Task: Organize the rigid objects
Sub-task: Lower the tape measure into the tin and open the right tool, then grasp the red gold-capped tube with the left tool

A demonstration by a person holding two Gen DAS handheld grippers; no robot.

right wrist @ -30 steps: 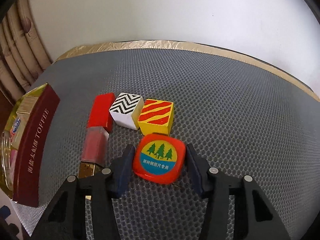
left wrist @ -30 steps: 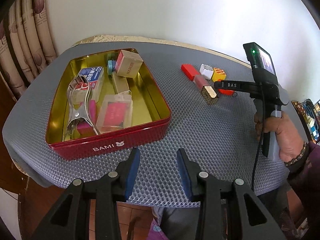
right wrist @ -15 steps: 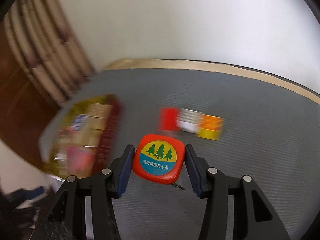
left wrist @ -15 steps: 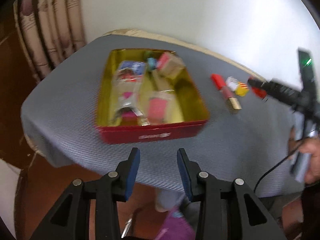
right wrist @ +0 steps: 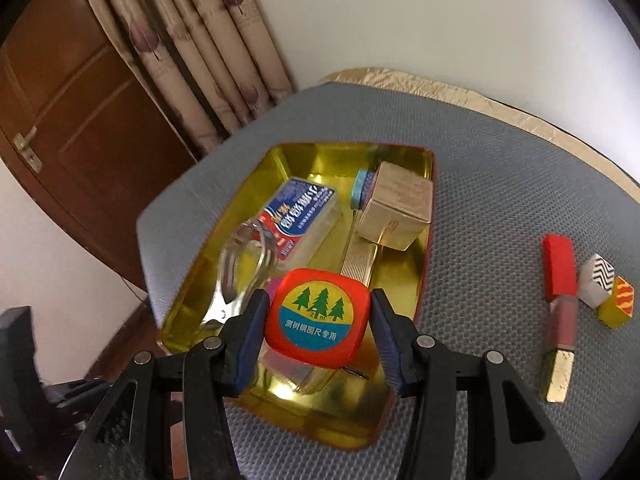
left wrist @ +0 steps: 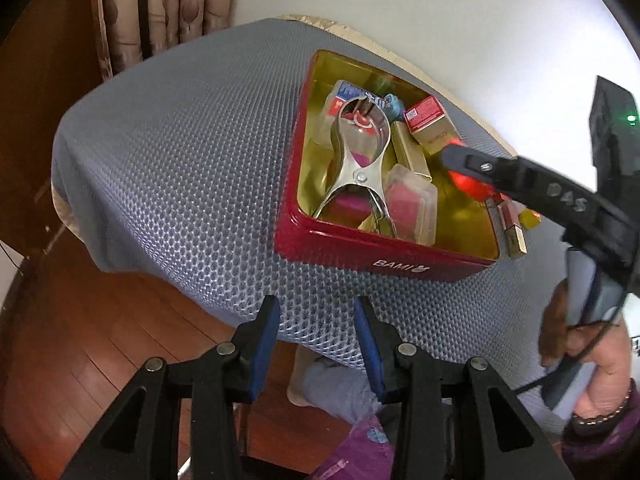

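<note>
We have the right gripper (right wrist: 318,320) clamped on the red tape measure (right wrist: 317,317): both blue pads press its two sides, and its round label with three green trees faces our camera. The jaws stand only as far apart as the case is wide. We hold it above the near end of the red tin (right wrist: 425,280), over the gold floor. Just beyond it in the tin lie the metal clamp (right wrist: 236,276) to the left, the blue-printed box (right wrist: 298,216) past that, and a gold ribbed bar (right wrist: 358,266) leading up to the beige carton (right wrist: 396,210) at the far right corner. Well off to the right of the gripper, on the grey mesh mat (right wrist: 500,184), sit the red-capped lipstick (right wrist: 559,300), the zigzag block (right wrist: 598,278) and the yellow striped block (right wrist: 618,306), close together.

Our left gripper (left wrist: 316,344) is partly open with nothing between its pads; it hangs at the near edge of the mat (left wrist: 180,168), with wooden floor (left wrist: 80,340) below it. The tin (left wrist: 360,252) lies ahead and to its right.
</note>
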